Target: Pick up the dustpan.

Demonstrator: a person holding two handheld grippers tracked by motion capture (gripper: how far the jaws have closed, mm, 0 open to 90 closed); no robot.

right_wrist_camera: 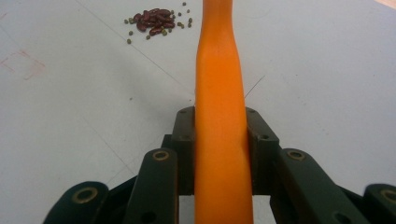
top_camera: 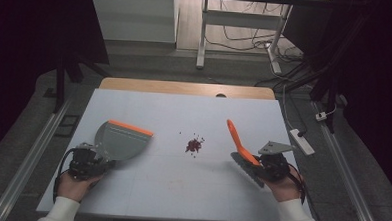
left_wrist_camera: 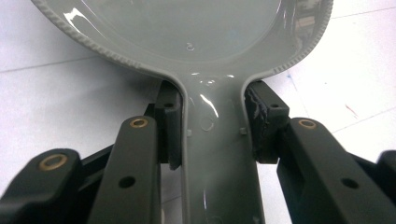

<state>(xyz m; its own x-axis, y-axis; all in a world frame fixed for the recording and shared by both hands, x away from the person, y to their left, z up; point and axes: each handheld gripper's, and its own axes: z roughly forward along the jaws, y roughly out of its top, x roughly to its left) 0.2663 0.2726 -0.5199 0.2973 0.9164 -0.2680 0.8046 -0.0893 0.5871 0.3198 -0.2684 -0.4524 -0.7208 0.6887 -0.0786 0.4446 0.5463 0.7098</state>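
A grey dustpan (top_camera: pixel 120 139) with an orange front lip lies on the white table at the left. My left gripper (top_camera: pixel 100 161) is shut on its grey handle (left_wrist_camera: pixel 217 140), with the pads pressed on both sides just behind the pan (left_wrist_camera: pixel 187 28). On the right, my right gripper (top_camera: pixel 261 166) is shut on an orange-handled brush (top_camera: pixel 237 140). The handle (right_wrist_camera: pixel 219 93) runs out between the jaws and points up and away, while the grey bristles (top_camera: pixel 245 168) rest low by the gripper. A small heap of red and green beans (top_camera: pixel 194 144) (right_wrist_camera: pixel 156 21) lies on the table between the two tools.
The white table top (top_camera: pixel 180 190) ends in a wooden strip (top_camera: pixel 185 87) at the back. A white power strip (top_camera: pixel 303 141) lies on the floor off the right edge. Desk legs and cables stand beyond. Faint red marks (right_wrist_camera: pixel 23 65) show on the surface.
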